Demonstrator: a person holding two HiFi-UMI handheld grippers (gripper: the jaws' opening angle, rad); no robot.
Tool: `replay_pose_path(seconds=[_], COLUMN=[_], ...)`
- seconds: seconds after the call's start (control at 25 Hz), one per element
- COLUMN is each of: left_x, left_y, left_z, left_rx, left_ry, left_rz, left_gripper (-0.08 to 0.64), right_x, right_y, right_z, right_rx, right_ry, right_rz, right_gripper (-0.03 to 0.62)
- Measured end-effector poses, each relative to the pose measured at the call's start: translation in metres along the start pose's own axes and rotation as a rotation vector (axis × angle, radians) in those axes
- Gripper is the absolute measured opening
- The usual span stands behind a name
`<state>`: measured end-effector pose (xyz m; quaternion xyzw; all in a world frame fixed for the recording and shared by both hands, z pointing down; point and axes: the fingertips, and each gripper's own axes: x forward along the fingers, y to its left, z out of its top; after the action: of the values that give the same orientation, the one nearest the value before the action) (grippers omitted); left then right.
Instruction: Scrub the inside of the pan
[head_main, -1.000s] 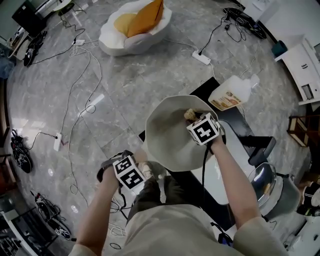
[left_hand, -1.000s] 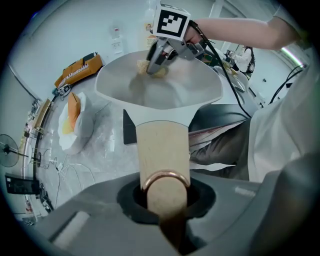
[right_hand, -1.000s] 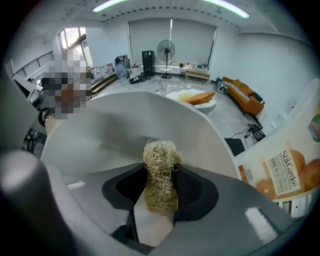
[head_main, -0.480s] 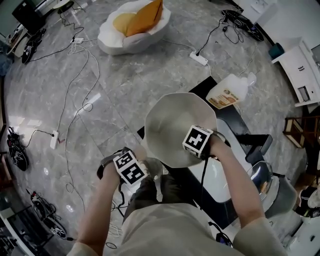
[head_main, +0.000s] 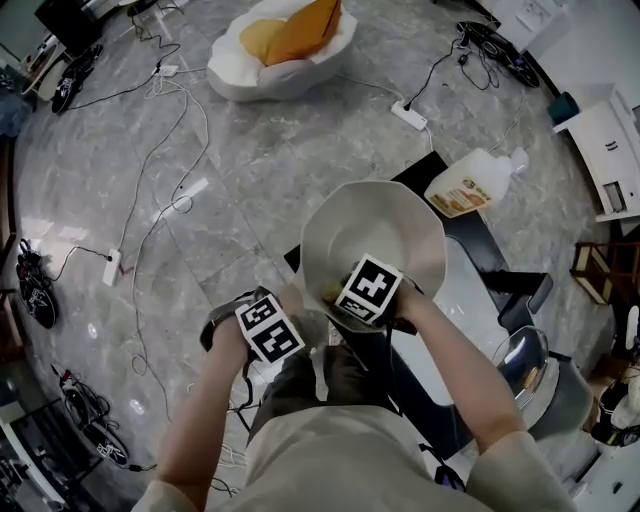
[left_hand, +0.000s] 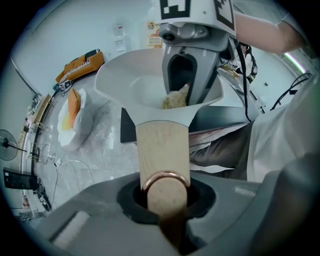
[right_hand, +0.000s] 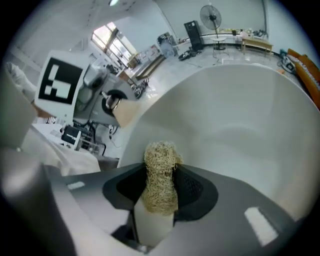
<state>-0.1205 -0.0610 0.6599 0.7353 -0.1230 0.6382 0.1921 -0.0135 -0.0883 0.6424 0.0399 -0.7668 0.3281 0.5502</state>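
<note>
Jaws of the left gripper (left_hand: 165, 200) are being pressed narrowly on the pan's wooden handle (left_hand: 162, 150). That way the pale pan (head_main: 385, 225) is being held up in the air in front of the person, beside a dark counter (head_main: 475, 250), with its inside being turned toward the other gripper. Jaws of the right gripper (right_hand: 159, 200) are being clamped on a straw-coloured scrubber (right_hand: 160, 170), whose tuft is being left poking out past them. It is being pointed down into the pan at the inner wall nearest the handle, probably so that side can be scrubbed. Whether it is touching cannot be told.
</note>
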Motion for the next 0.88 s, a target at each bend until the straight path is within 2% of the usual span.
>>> replay_pose_path(seconds=[0.08,0.16,0.36,0.44,0.64,0.72,0.88], left_x=[0.000,-0.001,0.000,0.001,0.001,0.000,0.001], left_y=[0.000,-0.001,-0.005,-0.006,-0.005,-0.005,-0.006], left_z=[-0.001,-0.001,-0.001,-0.001,-0.001,-0.001,-0.002], left_rx=[0.000,-0.003,-0.018,-0.018,-0.021,-0.025,-0.032], left_ry=[0.000,-0.001,-0.011,-0.012,-0.002,0.004,0.007], left_rz=[0.003,0.002,-0.002,-0.002,0.004,0.010,0.005], left_gripper=[0.054,0.054,0.054,0.054,0.054,0.054,0.054], right_x=[0.000,-0.003,-0.019,-0.030,-0.049,-0.058,-0.064], right_y=[-0.007,-0.020,-0.073,-0.096,-0.149,-0.164,-0.177], right_z=[0.024,0.047,0.084,0.088,0.067,0.051,0.008], right_rx=[0.037,0.060,0.004,-0.015,-0.112,-0.099,-0.014], right_ry=[-0.098,-0.189,-0.330,-0.355,-0.241,-0.189,-0.087], right_rz=[0.000,-0.038,-0.275,-0.360,-0.536,-0.572,-0.581], right_gripper=[0.170,0.171,0.172,0.173,0.176,0.176,0.175])
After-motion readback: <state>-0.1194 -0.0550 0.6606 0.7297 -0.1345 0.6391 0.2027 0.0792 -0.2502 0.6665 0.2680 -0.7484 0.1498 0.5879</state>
